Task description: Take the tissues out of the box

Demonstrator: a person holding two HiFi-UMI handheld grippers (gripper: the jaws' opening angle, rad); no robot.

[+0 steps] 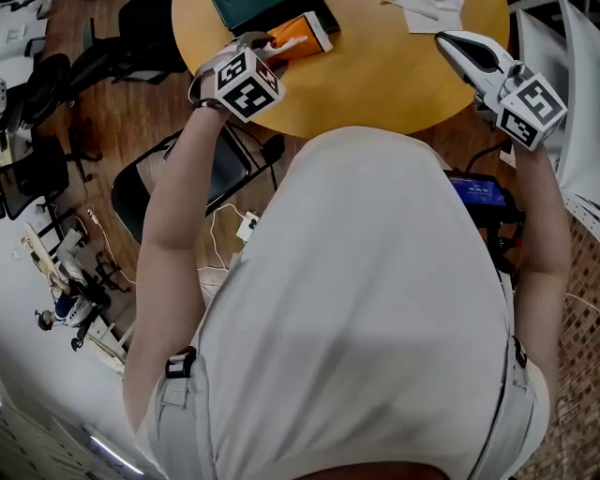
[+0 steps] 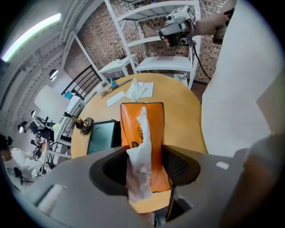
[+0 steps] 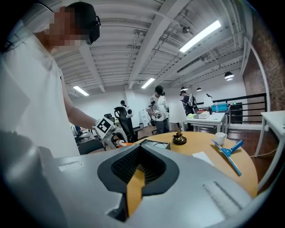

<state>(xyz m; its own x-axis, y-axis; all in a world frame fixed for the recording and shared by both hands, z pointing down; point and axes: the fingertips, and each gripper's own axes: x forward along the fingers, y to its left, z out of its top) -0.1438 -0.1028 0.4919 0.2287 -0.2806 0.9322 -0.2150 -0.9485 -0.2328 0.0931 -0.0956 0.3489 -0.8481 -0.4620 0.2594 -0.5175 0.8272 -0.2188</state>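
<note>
An orange tissue pack lies on the round wooden table. A white tissue rises from its slot and runs between the jaws of my left gripper, which are closed on it just above the pack's near end. My right gripper hovers over the table's right edge, well away from the pack. Its jaws stand almost together with only a thin slit and hold nothing.
A dark teal flat case lies beside the pack. Loose white tissues lie farther across the table, near a blue scraper, a cup and a brass stand. A black chair stands below the table's edge.
</note>
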